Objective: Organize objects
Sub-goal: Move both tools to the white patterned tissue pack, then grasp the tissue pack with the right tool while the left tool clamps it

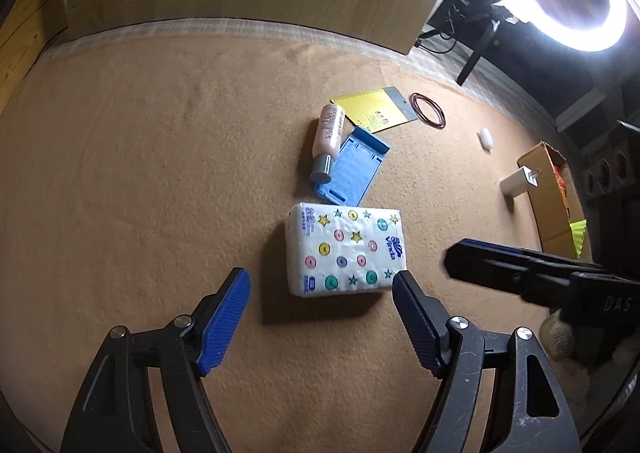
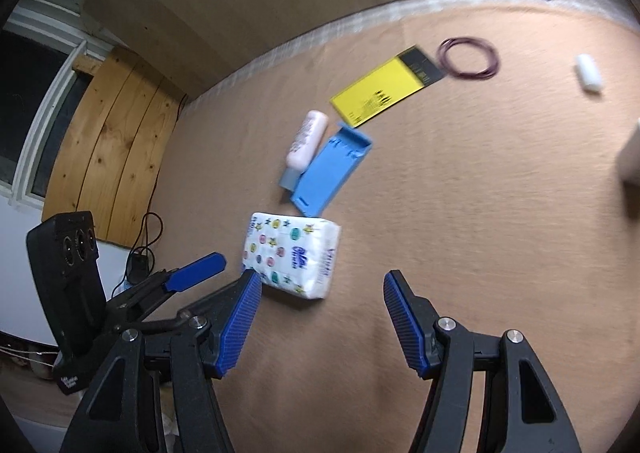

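Tissue pack (image 1: 345, 251) — flat on tan cloth (image 1: 140, 173), at 12 o'clock off left gripper (image 1: 321, 285); spread wide, empty, probably framing a grasp. Right gripper (image 2: 322, 285) likewise agape, empty — pack at 11 o'clock. Blue tray (image 1: 352, 165), pink bottle (image 1: 328, 137) beyond, touching.

The left gripper (image 1: 321, 280) hovers with its blue-padded jaws spread wide and nothing between them. The right gripper (image 2: 322, 282) hangs beside it, to its right, jaws equally wide apart and empty. Each one's black frame shows in the other's wrist view.
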{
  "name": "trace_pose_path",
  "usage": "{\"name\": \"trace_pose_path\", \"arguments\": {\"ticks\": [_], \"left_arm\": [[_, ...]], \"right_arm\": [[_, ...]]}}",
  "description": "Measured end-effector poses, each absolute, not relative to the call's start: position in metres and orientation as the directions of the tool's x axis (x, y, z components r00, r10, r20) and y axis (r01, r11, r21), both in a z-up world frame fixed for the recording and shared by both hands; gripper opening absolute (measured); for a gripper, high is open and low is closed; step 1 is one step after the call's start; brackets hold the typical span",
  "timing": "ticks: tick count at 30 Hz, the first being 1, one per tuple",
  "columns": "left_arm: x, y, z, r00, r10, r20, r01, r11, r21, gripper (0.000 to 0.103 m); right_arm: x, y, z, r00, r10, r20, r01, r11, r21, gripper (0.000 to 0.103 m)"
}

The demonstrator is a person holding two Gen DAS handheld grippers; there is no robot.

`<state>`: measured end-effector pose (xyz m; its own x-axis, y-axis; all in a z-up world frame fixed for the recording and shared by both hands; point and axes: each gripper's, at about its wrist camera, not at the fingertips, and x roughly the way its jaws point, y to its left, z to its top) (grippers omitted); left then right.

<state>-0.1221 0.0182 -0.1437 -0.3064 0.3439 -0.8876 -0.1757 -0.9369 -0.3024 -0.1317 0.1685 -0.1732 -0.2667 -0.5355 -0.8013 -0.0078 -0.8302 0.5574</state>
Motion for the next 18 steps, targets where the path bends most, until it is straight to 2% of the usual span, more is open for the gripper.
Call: {"name": "trace_pose_path", "arguments": {"ticks": [3, 11, 16, 18], "left_arm": [[-0.128, 0.021, -0.146, -0.295, 0.349, -0.889, -0.19, -0.934, -0.304, 0.076], [-0.133, 0.026, -0.155, -0.264, 0.363, -0.893, -0.206, -0.926, -0.316, 0.063], [-0.133, 0.031, -0.157, -0.253, 0.37, -0.894, -0.223, -0.921, -0.318, 0.054], [-0.132, 0.032, -0.156, -0.252, 0.371, -0.894, -0.23, -0.92, -0.318, 0.05]], "right_arm": [[-0.14, 0.161, -0.179, -0.25, -0.541, -0.803, -0.018, -0.827, 0.563, 0.06], [-0.151, 0.157, -0.192, -0.22, -0.544, -0.81, -0.037, -0.825, 0.564, 0.059], [-0.153, 0.157, -0.196, -0.207, -0.553, -0.807, -0.033, -0.82, 0.571, 0.05], [-0.154, 0.156, -0.196, -0.205, -0.558, -0.804, -0.028, -0.818, 0.574, 0.043]]}}
